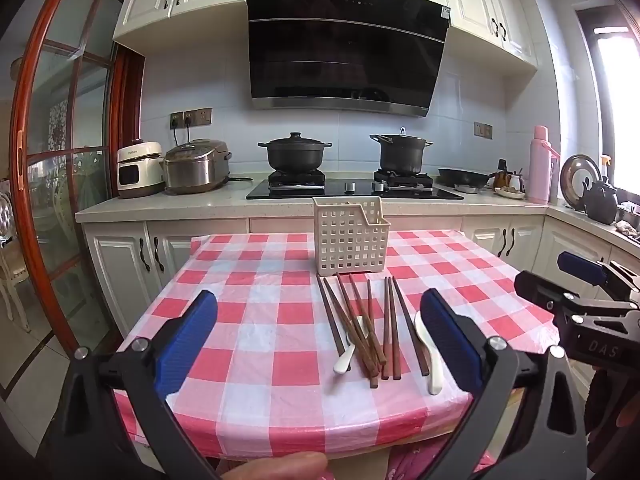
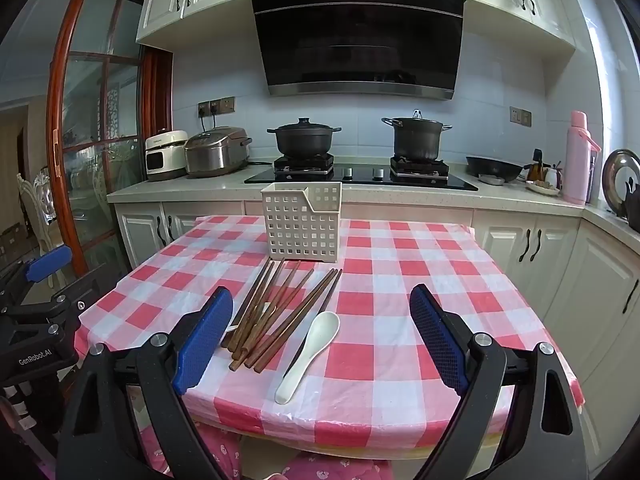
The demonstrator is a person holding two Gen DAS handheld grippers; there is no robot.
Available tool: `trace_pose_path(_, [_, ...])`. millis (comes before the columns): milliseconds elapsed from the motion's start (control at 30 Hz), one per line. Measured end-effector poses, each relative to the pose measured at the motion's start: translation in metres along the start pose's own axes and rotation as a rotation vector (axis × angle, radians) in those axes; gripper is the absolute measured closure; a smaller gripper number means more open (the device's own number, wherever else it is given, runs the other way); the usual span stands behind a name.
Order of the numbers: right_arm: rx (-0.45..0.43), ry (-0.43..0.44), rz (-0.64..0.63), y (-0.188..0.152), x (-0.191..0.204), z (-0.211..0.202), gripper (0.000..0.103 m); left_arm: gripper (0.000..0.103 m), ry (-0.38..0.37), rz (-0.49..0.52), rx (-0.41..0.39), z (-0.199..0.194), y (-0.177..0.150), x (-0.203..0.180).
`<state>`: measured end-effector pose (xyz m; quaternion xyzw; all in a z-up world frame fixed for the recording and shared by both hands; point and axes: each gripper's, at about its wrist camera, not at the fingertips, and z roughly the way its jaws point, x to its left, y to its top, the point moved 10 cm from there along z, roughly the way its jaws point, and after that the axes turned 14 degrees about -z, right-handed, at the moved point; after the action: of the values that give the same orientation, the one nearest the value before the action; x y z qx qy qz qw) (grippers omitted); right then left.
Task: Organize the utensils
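- The left gripper [image 1: 318, 344] and right gripper [image 2: 322, 336] are held released, nothing grasped, above the worktop's [image 2: 400, 280] near edge.
- Chopsticks [image 2: 276, 316] and spoons [image 2: 310, 354] are laid near that edge, before the basket [image 2: 302, 222].

Ten brown chopsticks [image 1: 362, 326], two white spoons [image 2: 308, 354], one perforated basket [image 1: 350, 236].

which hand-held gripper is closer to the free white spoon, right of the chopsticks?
Right. The spoon lies between the right hand-held gripper's open fingers; the left hand-held gripper sits further left, with the spoon behind its right finger.
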<state>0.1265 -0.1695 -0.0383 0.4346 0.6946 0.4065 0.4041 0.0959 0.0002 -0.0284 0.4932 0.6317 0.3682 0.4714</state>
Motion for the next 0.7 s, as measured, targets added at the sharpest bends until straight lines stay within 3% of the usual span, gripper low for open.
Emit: trace_pose_path(700, [-0.006,-0.001,0.004,0.0009,0.0025,-0.0024,0.018,0.005,-0.006,-0.001,-0.006,-0.0019,0.0076,-0.0011])
